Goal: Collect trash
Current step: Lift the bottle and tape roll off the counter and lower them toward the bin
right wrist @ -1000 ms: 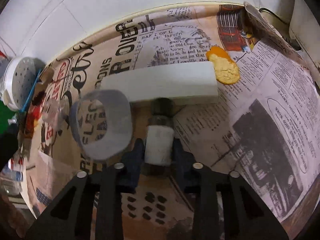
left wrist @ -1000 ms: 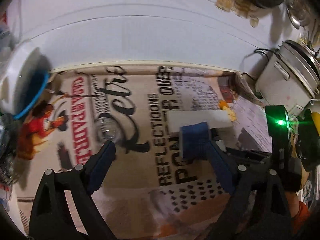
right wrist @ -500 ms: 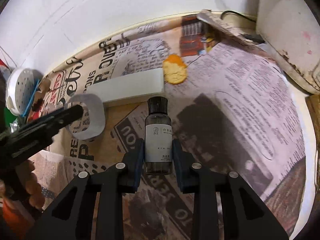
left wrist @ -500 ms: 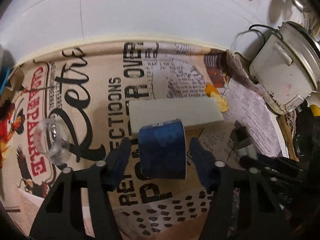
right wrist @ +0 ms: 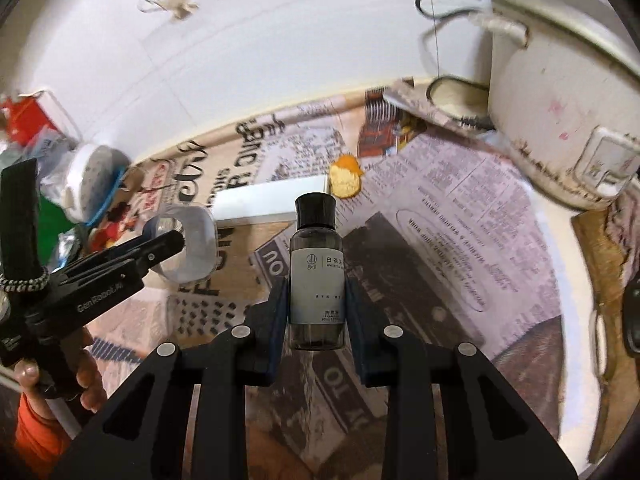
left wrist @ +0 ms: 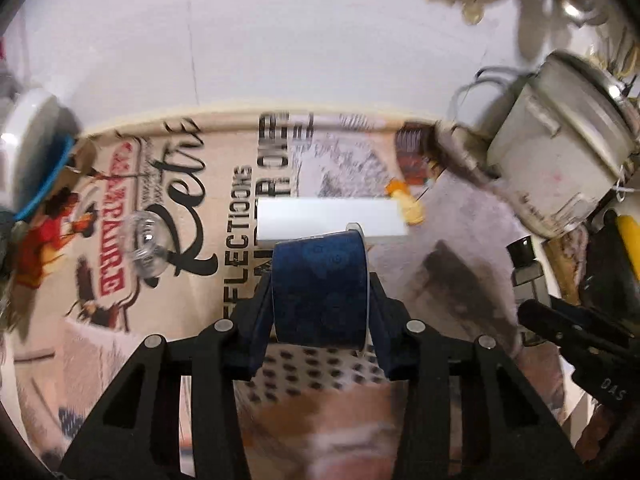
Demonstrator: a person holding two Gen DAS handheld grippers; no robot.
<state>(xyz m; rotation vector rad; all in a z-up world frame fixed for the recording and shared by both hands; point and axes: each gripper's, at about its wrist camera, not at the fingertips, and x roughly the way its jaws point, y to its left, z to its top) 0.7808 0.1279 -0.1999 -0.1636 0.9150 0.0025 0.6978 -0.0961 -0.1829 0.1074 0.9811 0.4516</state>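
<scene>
My left gripper [left wrist: 320, 304] is shut on a blue tape roll [left wrist: 320, 288] and holds it above the newspaper-covered counter. From the right wrist view the roll [right wrist: 188, 240] shows as a pale ring at the left gripper's tip. My right gripper [right wrist: 316, 304] is shut on a small dark bottle [right wrist: 316, 268] with a black cap and white label, held upright off the counter. A white foam block [left wrist: 328, 220] lies flat behind the roll. An orange peel piece [right wrist: 346, 176] lies at the block's right end. A clear plastic cup [left wrist: 146, 244] lies on its side at left.
A worn white rice cooker [right wrist: 560, 92] with a cord stands at the back right. A white lidded container [right wrist: 96, 180] with a blue band and clutter sit at the left. A white wall [left wrist: 280, 40] runs behind the counter.
My left gripper closed on the blue tape roll and lifted it. My right gripper rose and pulled back with the bottle, away from the foam block.
</scene>
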